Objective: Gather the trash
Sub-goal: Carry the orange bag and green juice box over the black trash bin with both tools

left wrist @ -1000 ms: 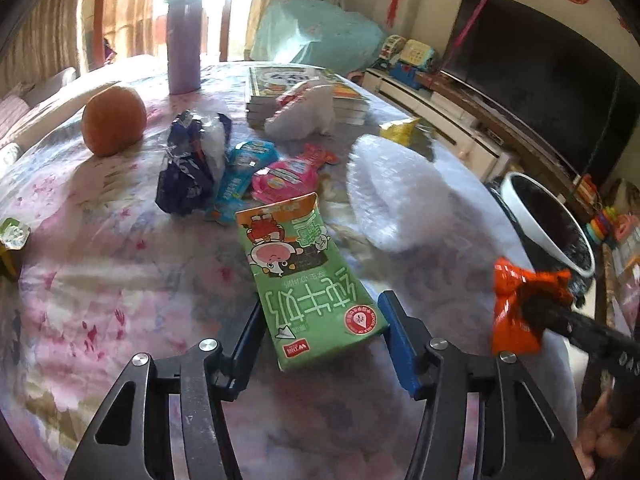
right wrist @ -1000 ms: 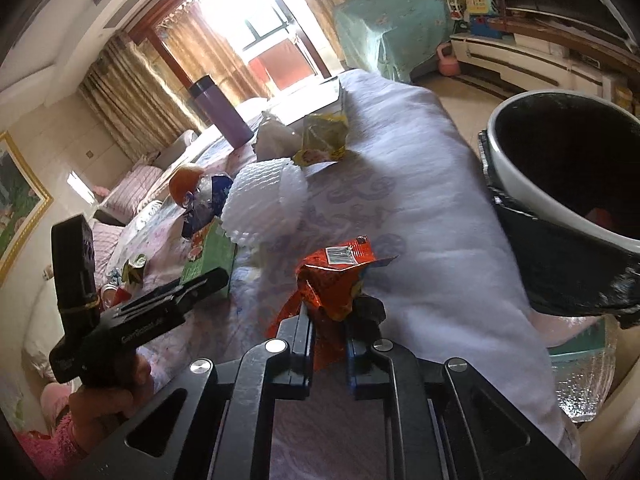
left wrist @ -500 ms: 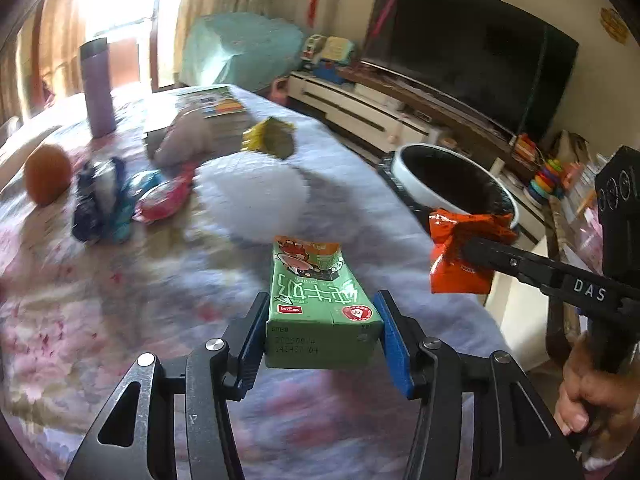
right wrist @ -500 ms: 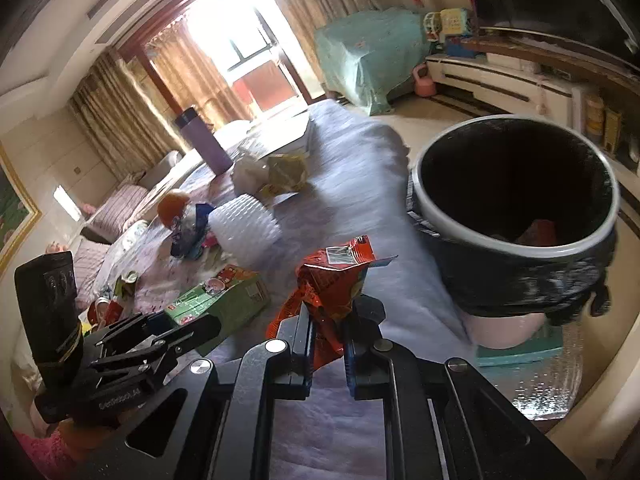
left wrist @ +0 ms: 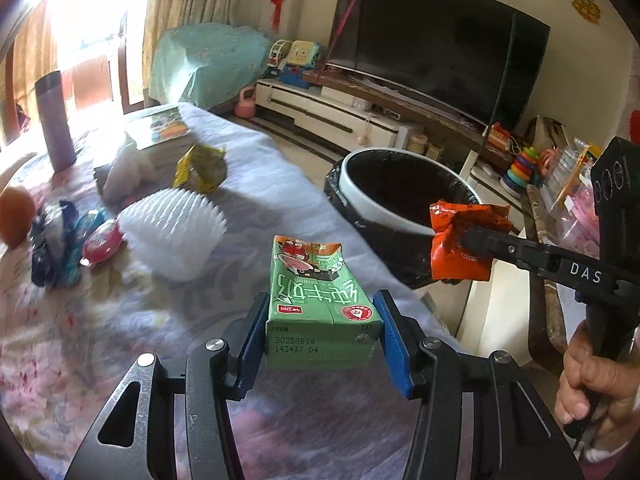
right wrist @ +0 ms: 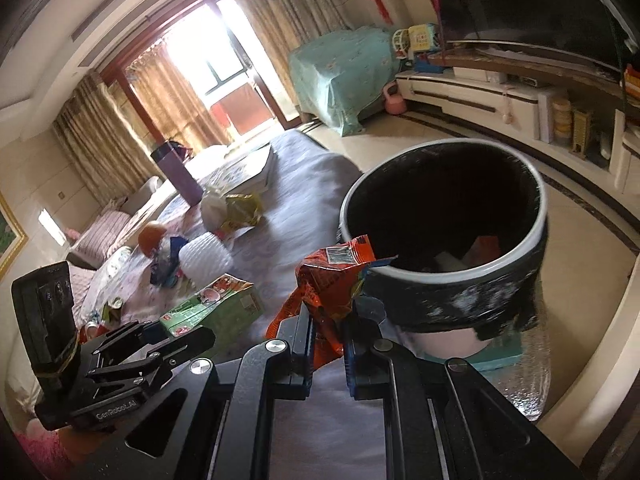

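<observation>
My left gripper [left wrist: 320, 320] is shut on a green milk carton [left wrist: 316, 296] and holds it above the table's right edge. The carton also shows in the right wrist view [right wrist: 212, 308]. My right gripper [right wrist: 328, 332] is shut on a crumpled orange snack wrapper [right wrist: 332, 276] and holds it just left of the bin's rim. The wrapper also shows in the left wrist view [left wrist: 464, 246]. The white bin with a black liner [right wrist: 448, 276] stands on the floor beside the table, with some trash inside; it also shows in the left wrist view [left wrist: 384, 204].
On the floral tablecloth [left wrist: 80, 320] lie white foam netting [left wrist: 176, 228], a yellow wrapper [left wrist: 202, 170], a pink packet [left wrist: 102, 244], a dark blue wrapper [left wrist: 52, 240], an orange [left wrist: 14, 216], books [left wrist: 160, 132] and a purple flask [left wrist: 54, 120]. A TV stand [left wrist: 344, 112] lines the wall.
Both grippers have moved right towards the bin. The left lifted the milk carton off the table. The orange wrapper has come to the bin's rim.
</observation>
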Demonstrator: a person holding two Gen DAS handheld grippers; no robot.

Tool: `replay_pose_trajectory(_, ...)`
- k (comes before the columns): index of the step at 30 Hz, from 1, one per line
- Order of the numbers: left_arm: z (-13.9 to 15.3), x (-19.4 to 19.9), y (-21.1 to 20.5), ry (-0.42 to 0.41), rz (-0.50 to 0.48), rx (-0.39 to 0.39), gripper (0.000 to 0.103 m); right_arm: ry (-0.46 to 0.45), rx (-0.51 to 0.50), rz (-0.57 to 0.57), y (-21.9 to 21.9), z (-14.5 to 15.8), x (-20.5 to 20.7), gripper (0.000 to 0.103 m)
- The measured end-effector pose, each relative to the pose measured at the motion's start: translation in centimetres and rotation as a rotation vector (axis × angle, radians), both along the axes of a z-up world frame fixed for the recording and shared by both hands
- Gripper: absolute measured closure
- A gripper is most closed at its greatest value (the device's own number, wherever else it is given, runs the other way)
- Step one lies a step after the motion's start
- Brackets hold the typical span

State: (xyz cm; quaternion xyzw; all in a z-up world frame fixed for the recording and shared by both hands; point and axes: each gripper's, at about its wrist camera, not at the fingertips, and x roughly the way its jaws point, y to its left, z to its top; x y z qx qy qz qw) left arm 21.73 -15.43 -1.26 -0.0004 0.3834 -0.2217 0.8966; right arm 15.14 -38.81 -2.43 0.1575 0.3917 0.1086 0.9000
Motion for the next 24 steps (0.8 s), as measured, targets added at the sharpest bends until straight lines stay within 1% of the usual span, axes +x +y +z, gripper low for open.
replay_pose_trajectory(13,1.1,2.2,-4.1,-0.034,-0.052,-0.009,0.053,-0.009,-0.028,-0.068,-3.5,0.7,0.9,0.092)
replay_pose_trajectory(24,0.9,4.9,-6.9,-0.047,-0.072,-0.023,0.053,0.003,-0.066,-0.102,-5.6,0.6,2.9,0.092)
